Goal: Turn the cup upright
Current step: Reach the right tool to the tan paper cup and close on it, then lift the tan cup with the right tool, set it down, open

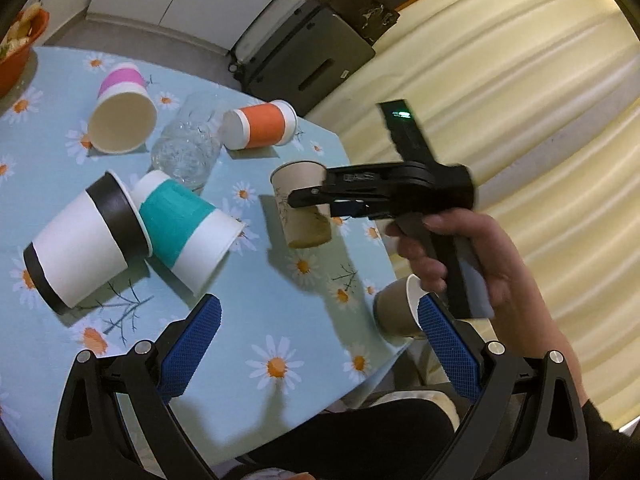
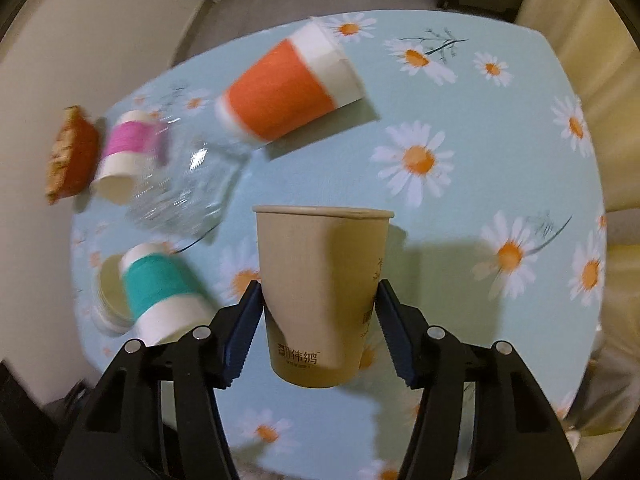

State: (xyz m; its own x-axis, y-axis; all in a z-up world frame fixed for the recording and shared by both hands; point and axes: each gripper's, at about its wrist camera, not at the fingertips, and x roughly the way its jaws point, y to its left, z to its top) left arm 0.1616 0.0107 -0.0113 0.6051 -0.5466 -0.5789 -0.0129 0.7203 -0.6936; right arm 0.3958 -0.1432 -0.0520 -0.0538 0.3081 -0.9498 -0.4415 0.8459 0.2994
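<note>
My right gripper (image 2: 318, 312) is shut on a tan paper cup (image 2: 320, 288) and holds it mouth up, above the daisy tablecloth (image 2: 500, 128). The left wrist view shows the same cup (image 1: 304, 208) gripped by the right gripper (image 1: 316, 196) over the table's right side. My left gripper (image 1: 318, 344) is open and empty, hovering over the near table edge, with a second tan cup (image 1: 396, 308) lying on its side just beyond its right finger.
Several cups lie on their sides: orange (image 1: 260, 124), pink (image 1: 120, 112), teal (image 1: 184, 228) and black-banded white (image 1: 84, 248). A clear glass (image 1: 188, 144) lies among them. An orange bowl (image 1: 16, 52) sits at the far left corner. A dark suitcase (image 1: 308, 60) stands beyond the table.
</note>
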